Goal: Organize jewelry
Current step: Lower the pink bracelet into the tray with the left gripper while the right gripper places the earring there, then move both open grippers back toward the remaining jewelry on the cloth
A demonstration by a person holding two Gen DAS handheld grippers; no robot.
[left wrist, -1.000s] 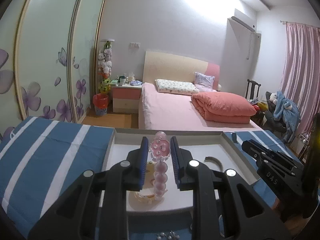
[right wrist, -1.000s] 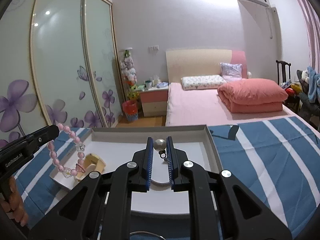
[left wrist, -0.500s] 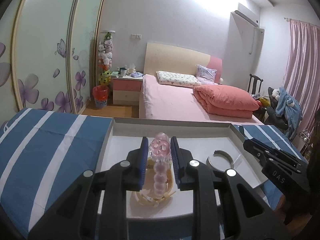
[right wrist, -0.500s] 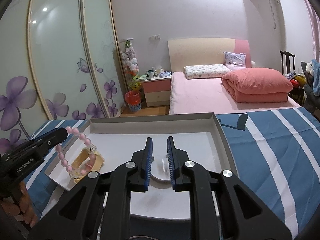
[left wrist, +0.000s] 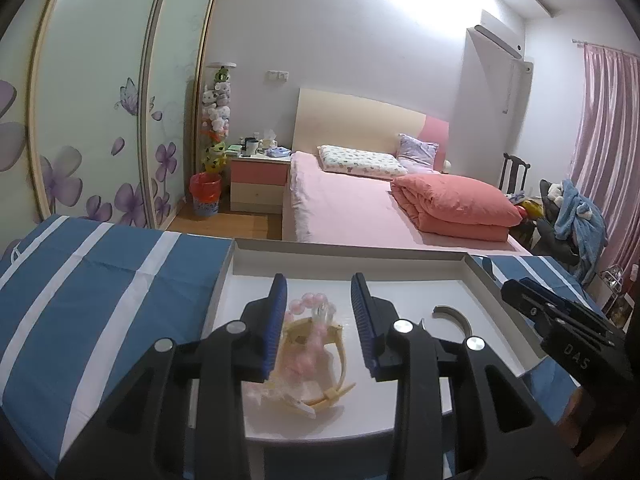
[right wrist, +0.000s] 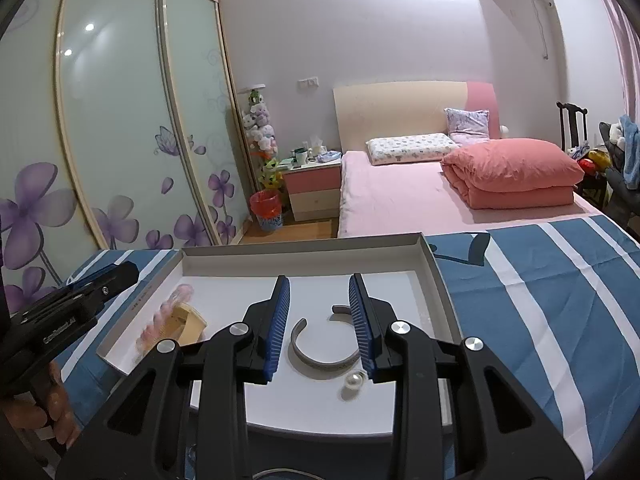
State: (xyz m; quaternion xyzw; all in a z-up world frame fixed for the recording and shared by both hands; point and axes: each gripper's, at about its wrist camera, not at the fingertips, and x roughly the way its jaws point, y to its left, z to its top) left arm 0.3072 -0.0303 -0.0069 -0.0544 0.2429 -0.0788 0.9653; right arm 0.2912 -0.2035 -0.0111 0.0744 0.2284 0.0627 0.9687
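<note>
A shallow white tray [left wrist: 348, 258] lies on a blue-and-white striped cloth. My left gripper [left wrist: 320, 328] is open above the tray's left part, where a pink bead bracelet [left wrist: 310, 334] lies blurred on a yellow bangle [left wrist: 340, 354]. My right gripper [right wrist: 320, 326] is open over the tray's [right wrist: 304, 254] right part, above a grey open cuff [right wrist: 316, 360] and a pearl earring [right wrist: 354, 381] on the tray floor. The cuff [left wrist: 454, 314] also shows in the left wrist view. The pink bracelet [right wrist: 160, 322] and the bangle [right wrist: 190, 322] also show in the right wrist view.
The striped cloth [right wrist: 540, 300] spreads on both sides of the tray. Behind are a pink bed [left wrist: 360, 208], a nightstand [left wrist: 260, 180], a red bin [left wrist: 205, 198] and floral wardrobe doors [right wrist: 100, 140]. A chair with clothes [left wrist: 568, 212] stands at right.
Both grippers have opened. The left one has let the pink bracelet drop onto the yellow bangle; the right one has let the pearl earring drop beside the grey cuff.
</note>
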